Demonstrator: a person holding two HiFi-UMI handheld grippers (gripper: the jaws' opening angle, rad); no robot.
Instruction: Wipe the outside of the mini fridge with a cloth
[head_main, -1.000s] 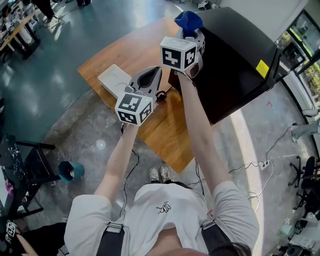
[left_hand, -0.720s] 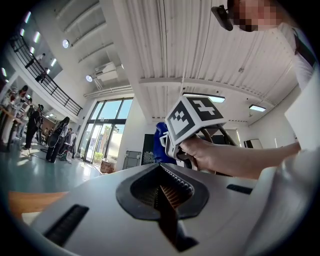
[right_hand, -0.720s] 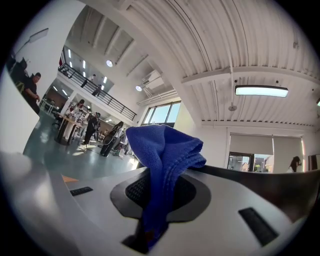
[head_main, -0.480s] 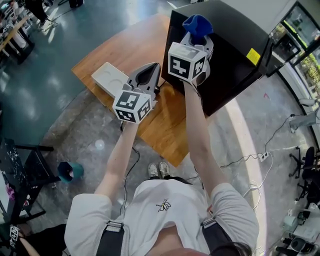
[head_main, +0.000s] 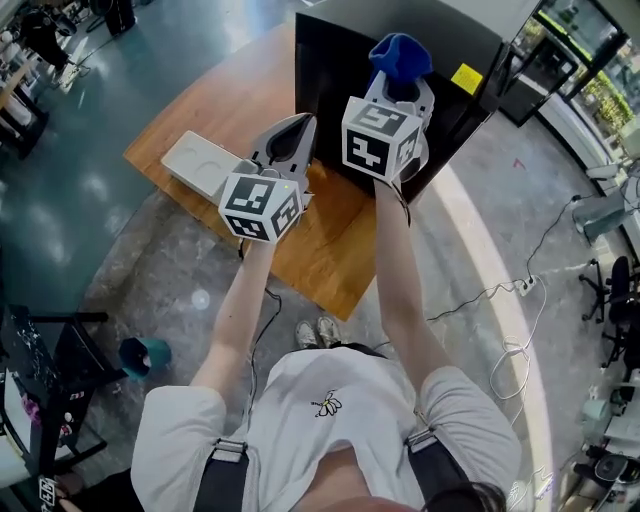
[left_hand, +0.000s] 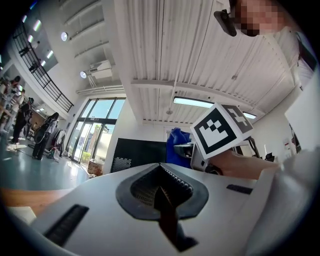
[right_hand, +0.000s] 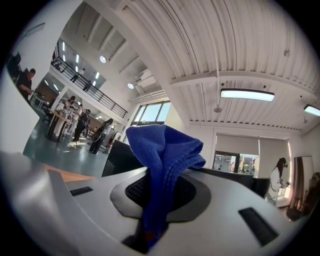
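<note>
While the person stands at the near corner of the wooden bench (head_main: 225, 110), both arms are stretched out toward twelve o'clock, a pair of tongs in each hand. The right tongs (head_main: 399, 82) are closed on a blue cloth (head_main: 400, 55), which bunches up above the tips in a loose, folded wad; the right gripper view shows the cloth (right_hand: 162, 155) pinched deep in the slot between the two jaws of the tongs (right_hand: 152, 200), with its free end flopping over toward three o'clock. The cloth hangs in front of the black mini fridge (head_main: 335, 65), close to its upper front edge, though whether it touches I cannot tell. The fridge stands on the bench at about one o'clock from the person, its dark face turned this way and a small yellow label (head_main: 466, 78) on its side at three o'clock. The left tongs (head_main: 300, 125) hover above the bench just beside the right pair, at their nine o'clock, and the left gripper view shows these tongs (left_hand: 161, 172) pressed together with nothing between the jaws. A flat white tray (head_main: 195, 165) lies on the bench at ten o'clock from the left tongs, near the bench edge. On the grey floor at eight o'clock sits a teal bin (head_main: 145, 353).
</note>
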